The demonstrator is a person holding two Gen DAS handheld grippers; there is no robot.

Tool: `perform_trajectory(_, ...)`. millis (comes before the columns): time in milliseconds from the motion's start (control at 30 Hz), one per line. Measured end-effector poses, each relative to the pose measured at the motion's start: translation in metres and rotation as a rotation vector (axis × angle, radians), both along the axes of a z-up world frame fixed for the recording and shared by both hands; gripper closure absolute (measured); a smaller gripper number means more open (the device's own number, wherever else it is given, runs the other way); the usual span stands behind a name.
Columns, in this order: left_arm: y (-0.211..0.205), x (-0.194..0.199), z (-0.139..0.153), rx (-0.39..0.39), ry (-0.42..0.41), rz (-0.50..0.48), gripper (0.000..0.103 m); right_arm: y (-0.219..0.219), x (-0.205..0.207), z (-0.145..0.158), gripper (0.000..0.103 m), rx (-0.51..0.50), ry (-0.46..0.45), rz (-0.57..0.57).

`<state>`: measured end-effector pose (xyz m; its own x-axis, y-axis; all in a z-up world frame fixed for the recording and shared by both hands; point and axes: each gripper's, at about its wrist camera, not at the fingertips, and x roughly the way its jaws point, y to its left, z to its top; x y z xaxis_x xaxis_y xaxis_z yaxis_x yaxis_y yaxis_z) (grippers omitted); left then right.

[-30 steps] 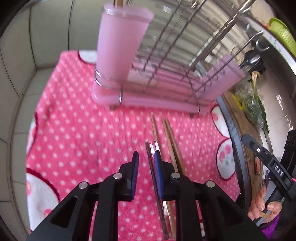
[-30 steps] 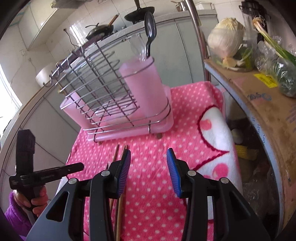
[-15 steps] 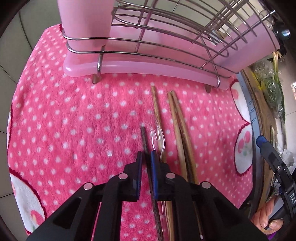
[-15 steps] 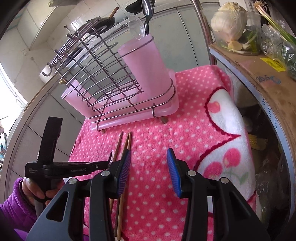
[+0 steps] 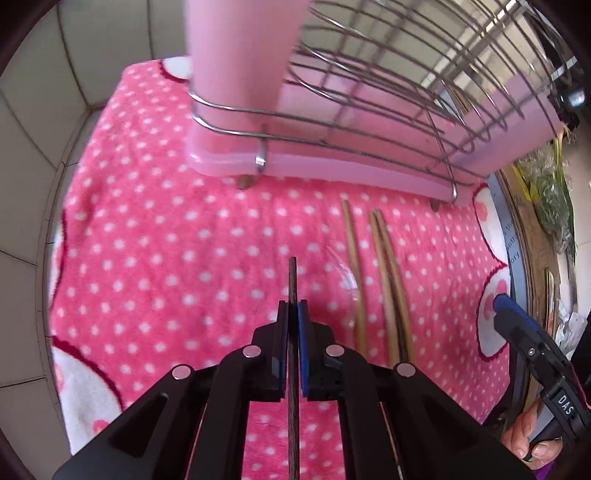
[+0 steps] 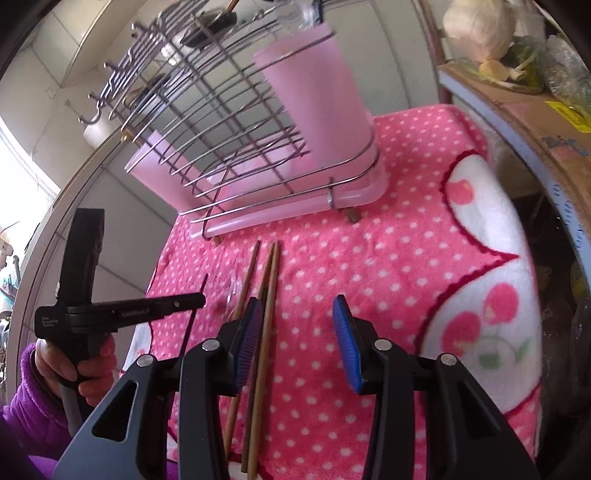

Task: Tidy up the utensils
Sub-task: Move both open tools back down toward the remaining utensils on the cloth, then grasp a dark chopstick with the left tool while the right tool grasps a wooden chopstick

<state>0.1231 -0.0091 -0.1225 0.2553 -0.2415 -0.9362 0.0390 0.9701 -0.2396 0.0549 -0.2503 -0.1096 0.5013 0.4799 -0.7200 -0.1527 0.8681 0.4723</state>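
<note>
Chopsticks are the things to sort. In the left wrist view, one dark chopstick point(image 5: 292, 280) is pinched between the closed jaws of the left gripper point(image 5: 292, 314), with its tip sticking out past them above the pink dotted towel point(image 5: 155, 258). Three light wooden chopsticks point(image 5: 384, 273) lie on the towel to the right: one alone, then two touching each other. A clear plastic fork point(image 5: 345, 275) lies beside the single one, blurry and hard to see. Behind them stands a wire rack point(image 5: 388, 110) on a pink tray, with a tall pink cup point(image 5: 240, 66) at its left end. The right gripper point(image 5: 532, 350) shows at the right edge.

In the right wrist view, the right gripper point(image 6: 297, 332) has its jaws wide open and holds nothing. It hangs over the towel point(image 6: 388, 266), with the left jaw over the three wooden chopsticks point(image 6: 267, 280). The left gripper point(image 6: 155, 308) is at the left, held by a hand point(image 6: 85, 365) in a purple sleeve, with the dark chopstick point(image 6: 194, 314) in it. The rack point(image 6: 221, 122) and cup point(image 6: 314, 96) stand behind. A cabbage point(image 6: 476, 26) sits on a shelf at the upper right.
</note>
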Motion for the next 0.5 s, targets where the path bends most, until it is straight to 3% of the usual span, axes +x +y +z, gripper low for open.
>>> perform_trajectory(67, 0.014, 0.0, 0.001, 0.02, -0.013, 0.025, 0.099, 0.012, 0.007, -0.004, 0.062, -0.016, 0.021, 0.023)
perform_trajectory(200, 0.036, 0.001, -0.007, 0.042, 0.0, 0.05, 0.099, 0.041, 0.023, -0.01, 0.073, -0.082, 0.056, 0.085)
perform_trajectory(500, 0.044, 0.014, -0.018, 0.049, 0.037, 0.014, 0.098, 0.078, 0.062, -0.039, 0.088, -0.232, 0.164, 0.096)
